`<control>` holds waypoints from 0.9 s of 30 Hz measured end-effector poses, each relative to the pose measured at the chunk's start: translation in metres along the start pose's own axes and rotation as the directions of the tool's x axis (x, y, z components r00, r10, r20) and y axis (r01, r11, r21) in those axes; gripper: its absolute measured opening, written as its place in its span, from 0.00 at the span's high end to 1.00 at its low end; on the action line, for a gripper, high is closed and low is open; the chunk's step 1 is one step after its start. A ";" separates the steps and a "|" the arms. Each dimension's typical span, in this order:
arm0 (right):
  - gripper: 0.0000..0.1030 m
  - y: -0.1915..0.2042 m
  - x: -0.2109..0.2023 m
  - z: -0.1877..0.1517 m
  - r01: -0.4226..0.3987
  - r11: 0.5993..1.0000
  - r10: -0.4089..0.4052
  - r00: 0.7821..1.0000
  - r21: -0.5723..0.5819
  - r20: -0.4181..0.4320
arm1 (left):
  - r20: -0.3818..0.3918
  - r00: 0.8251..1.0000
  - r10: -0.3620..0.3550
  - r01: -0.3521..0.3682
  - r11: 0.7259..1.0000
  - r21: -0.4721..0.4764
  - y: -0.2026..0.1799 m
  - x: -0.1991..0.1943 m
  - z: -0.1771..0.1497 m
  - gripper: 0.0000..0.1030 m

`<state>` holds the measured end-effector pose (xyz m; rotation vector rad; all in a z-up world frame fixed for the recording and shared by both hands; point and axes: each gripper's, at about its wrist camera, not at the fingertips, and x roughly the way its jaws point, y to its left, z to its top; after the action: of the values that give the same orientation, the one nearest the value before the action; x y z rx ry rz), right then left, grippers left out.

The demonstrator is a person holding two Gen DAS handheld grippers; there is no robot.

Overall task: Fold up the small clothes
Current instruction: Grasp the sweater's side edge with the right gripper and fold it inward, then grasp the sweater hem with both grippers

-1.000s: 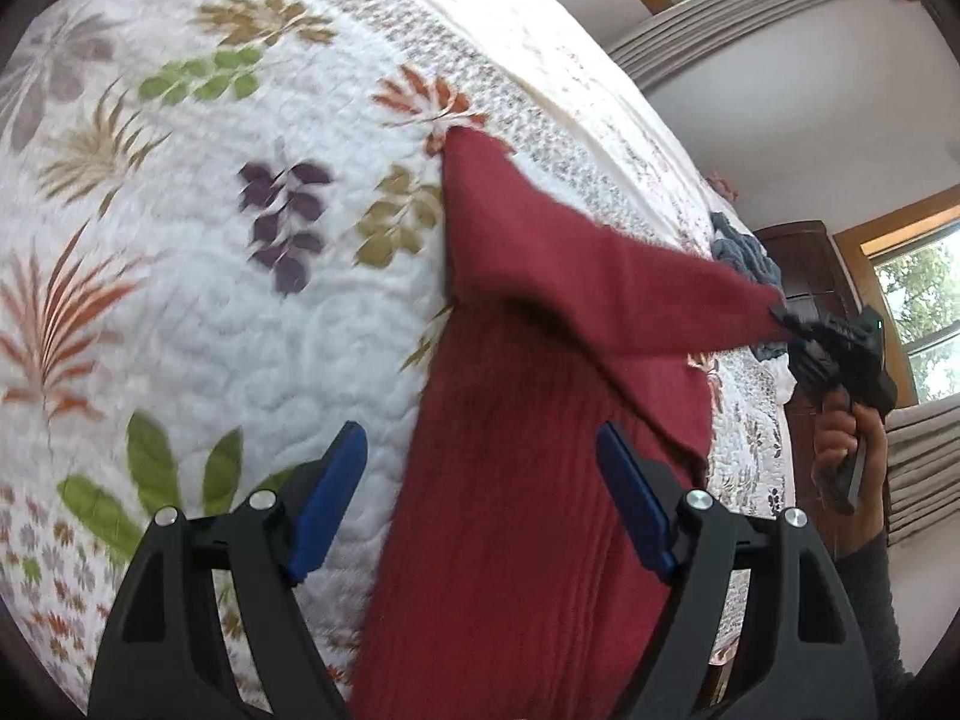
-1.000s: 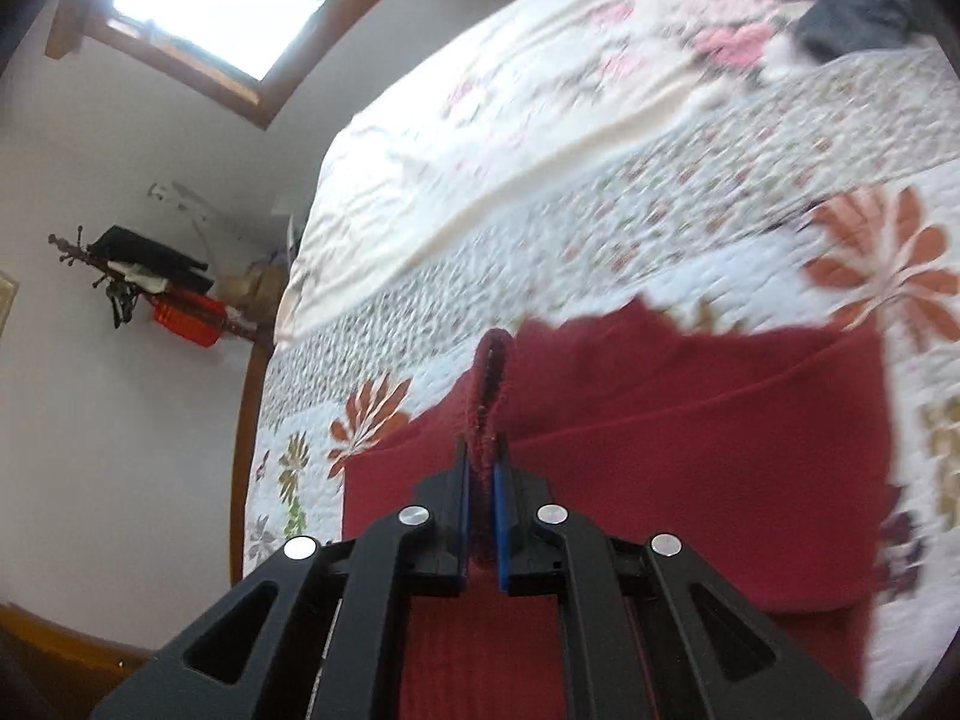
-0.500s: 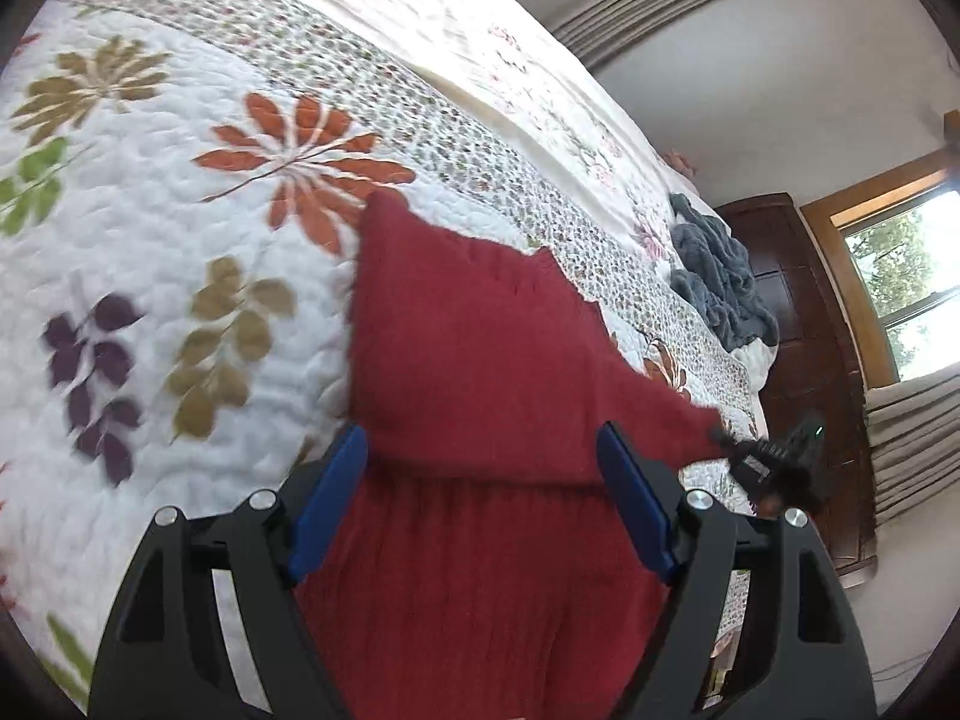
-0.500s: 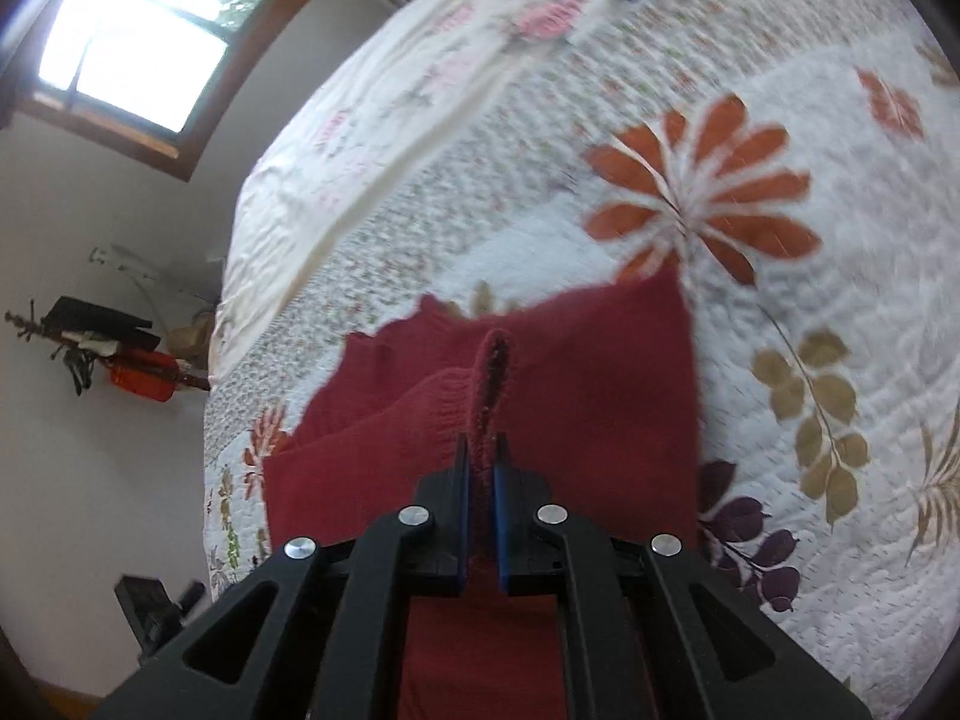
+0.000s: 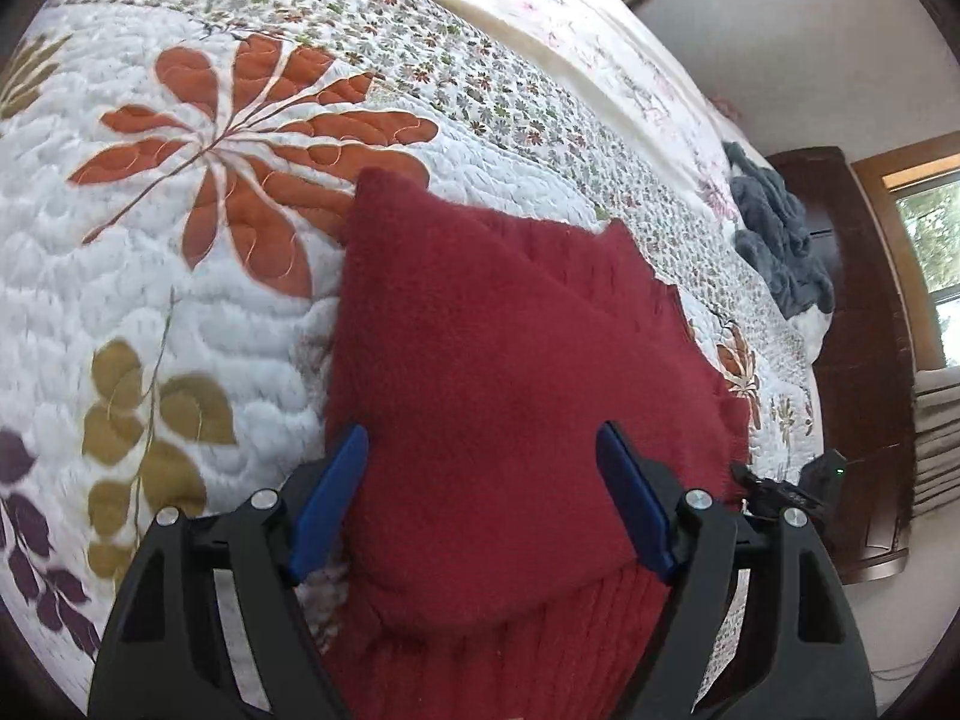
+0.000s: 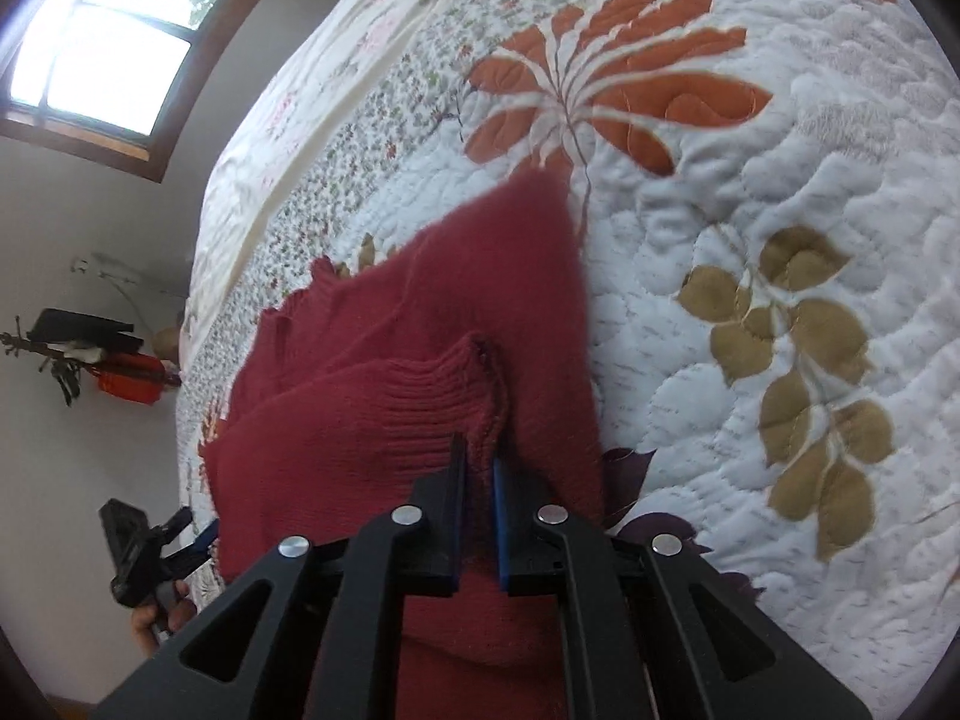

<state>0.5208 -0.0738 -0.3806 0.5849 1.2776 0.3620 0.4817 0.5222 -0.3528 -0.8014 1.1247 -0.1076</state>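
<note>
Currently pinching ribbed cuff (image 6: 465, 384) in right gripper (image 6: 478, 468) to lay sleeve across red sweater (image 5: 480, 396) (left gripper (image 5: 480, 498) jaws spread, empty).

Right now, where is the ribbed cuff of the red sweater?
In the right wrist view, the ribbed cuff sits bottom centre, pinched in the right gripper, above the folded red sweater.

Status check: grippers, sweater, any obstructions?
Left gripper open, straddling the red sweater. Right gripper shut on its ribbed cuff, sleeve across the body. Grey garment far off on the quilt.
</note>
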 end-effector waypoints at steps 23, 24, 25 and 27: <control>1.00 -0.008 0.022 -0.029 -0.144 0.989 0.139 0.982 -0.036 -0.131 | -0.151 0.984 -0.092 0.106 0.990 0.090 0.007 0.021 -0.022 0.45; 1.00 -0.010 0.021 -0.027 -0.148 0.989 0.145 0.981 -0.018 -0.126 | -0.144 0.985 -0.094 0.106 0.991 0.080 0.010 0.020 -0.022 0.48; 1.00 -0.011 0.017 -0.027 -0.143 0.990 0.141 0.983 -0.002 -0.117 | -0.131 0.987 -0.095 0.102 0.994 0.044 0.012 0.013 -0.021 0.47; 0.80 -0.008 -0.005 -0.030 -0.141 0.990 0.141 0.987 0.006 -0.082 | -0.079 0.992 -0.097 0.100 0.995 0.027 0.009 -0.013 -0.027 0.36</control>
<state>0.4902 -0.0766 -0.3863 0.6678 1.3180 0.5075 0.4508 0.5205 -0.3534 -0.8308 1.1541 -0.2399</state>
